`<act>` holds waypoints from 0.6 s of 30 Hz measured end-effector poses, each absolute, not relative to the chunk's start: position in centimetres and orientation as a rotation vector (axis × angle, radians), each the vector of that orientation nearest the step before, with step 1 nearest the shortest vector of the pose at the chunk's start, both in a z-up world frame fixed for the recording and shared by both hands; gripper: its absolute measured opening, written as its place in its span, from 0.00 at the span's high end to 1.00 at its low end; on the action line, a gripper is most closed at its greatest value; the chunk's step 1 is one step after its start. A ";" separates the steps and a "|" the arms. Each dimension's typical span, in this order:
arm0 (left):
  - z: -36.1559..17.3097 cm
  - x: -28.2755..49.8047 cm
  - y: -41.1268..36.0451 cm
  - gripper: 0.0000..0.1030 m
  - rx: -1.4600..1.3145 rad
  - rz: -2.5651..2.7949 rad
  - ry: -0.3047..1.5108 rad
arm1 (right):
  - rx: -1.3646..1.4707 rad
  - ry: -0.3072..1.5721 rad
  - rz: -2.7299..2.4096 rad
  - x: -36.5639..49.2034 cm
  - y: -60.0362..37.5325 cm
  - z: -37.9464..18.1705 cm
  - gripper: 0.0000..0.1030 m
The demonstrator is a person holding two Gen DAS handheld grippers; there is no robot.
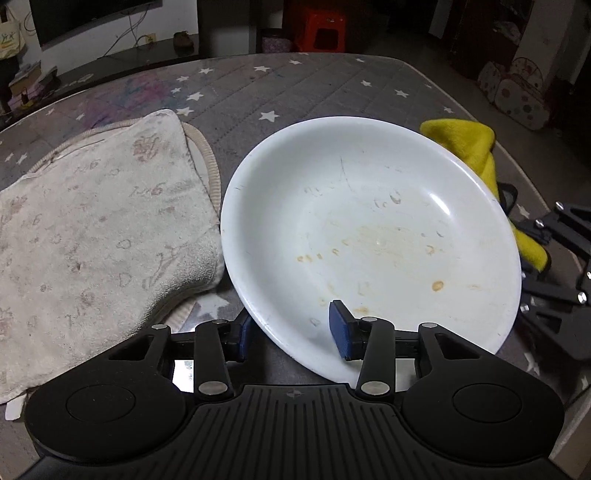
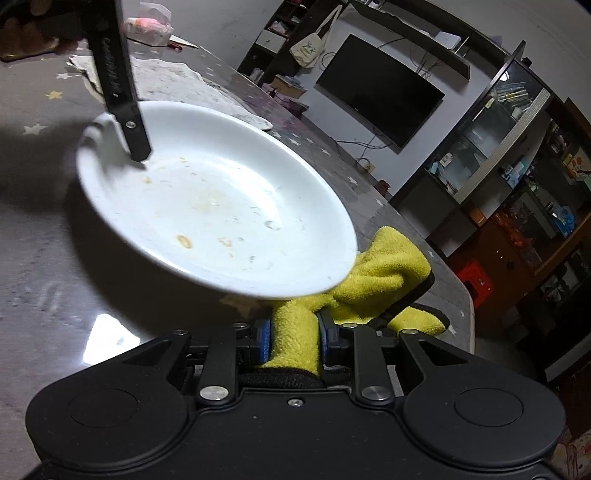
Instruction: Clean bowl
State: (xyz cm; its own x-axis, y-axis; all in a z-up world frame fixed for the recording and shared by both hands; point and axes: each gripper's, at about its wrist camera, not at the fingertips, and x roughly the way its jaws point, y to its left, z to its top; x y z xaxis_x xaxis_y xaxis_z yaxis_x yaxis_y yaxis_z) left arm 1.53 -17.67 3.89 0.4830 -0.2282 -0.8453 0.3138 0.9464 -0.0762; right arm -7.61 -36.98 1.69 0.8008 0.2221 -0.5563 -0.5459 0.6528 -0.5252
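Note:
A wide white bowl (image 1: 373, 229) with brown stains is held tilted above the table; it also shows in the right wrist view (image 2: 218, 199). My left gripper (image 1: 291, 332) is shut on the bowl's near rim, one blue pad inside, the other under it. In the right wrist view one left finger (image 2: 125, 110) reaches over the bowl's far rim. My right gripper (image 2: 293, 339) is shut on a yellow cloth (image 2: 373, 273), which bunches just beyond the fingers, beside and partly under the bowl's edge. The cloth (image 1: 469, 147) shows behind the bowl in the left wrist view.
A beige towel (image 1: 96, 229) lies on the grey star-patterned table (image 1: 295, 85) left of the bowl. A red stool (image 1: 319, 31) stands past the far edge. A TV (image 2: 380, 88) and shelves (image 2: 509, 122) line the room's walls.

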 end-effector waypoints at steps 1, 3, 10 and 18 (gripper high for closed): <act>3.9 1.5 -17.7 0.60 0.091 -0.332 1.013 | -0.739 0.475 0.455 -8.0 -36.9 1.7 0.75; 3.9 1.4 -17.6 0.61 0.087 -0.334 1.010 | -0.736 0.474 0.457 -8.6 -36.9 1.6 0.75; 3.9 1.2 -17.3 0.64 0.092 -0.356 1.002 | -0.737 0.472 0.477 -11.1 -36.5 1.7 0.75; 3.9 0.6 -16.3 0.63 0.117 -0.391 1.008 | -0.757 0.455 0.558 -13.7 -35.1 2.9 0.75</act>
